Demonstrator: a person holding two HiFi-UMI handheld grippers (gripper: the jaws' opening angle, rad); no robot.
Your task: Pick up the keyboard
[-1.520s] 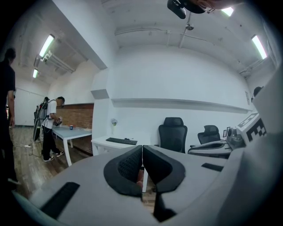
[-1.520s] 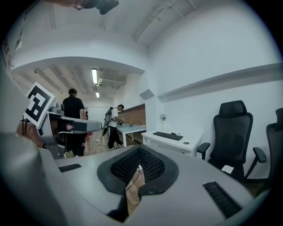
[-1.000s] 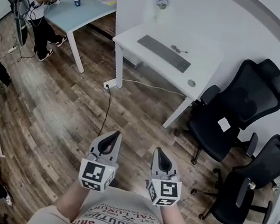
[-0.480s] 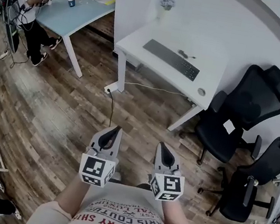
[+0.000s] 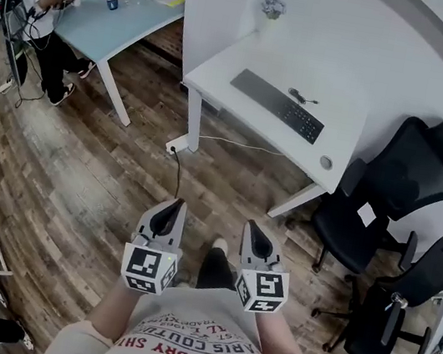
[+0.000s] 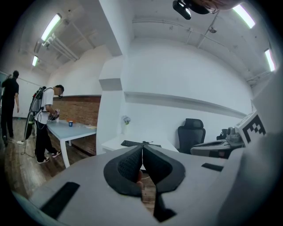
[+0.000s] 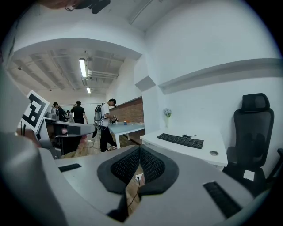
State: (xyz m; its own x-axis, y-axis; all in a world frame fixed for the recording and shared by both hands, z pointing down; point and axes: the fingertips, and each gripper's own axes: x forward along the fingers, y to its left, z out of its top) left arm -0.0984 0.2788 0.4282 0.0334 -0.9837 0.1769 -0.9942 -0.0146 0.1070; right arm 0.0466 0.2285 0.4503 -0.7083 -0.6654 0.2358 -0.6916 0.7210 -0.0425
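A dark keyboard lies on a white desk against the white wall, far ahead of me. It also shows small in the left gripper view as the keyboard and in the right gripper view as the keyboard. My left gripper and right gripper are held side by side over the wooden floor, well short of the desk. Both are shut with nothing between the jaws; the left gripper and right gripper show their pads pressed together.
Two black office chairs stand right of the desk. A cable and floor socket lie by the desk leg. A light blue table with a person beside it is at the back left. A small flower vase stands on the desk.
The desk and keyboard have drawn nearer and shifted right in the head view as I walk forward. Both grippers stay shut and side by side.
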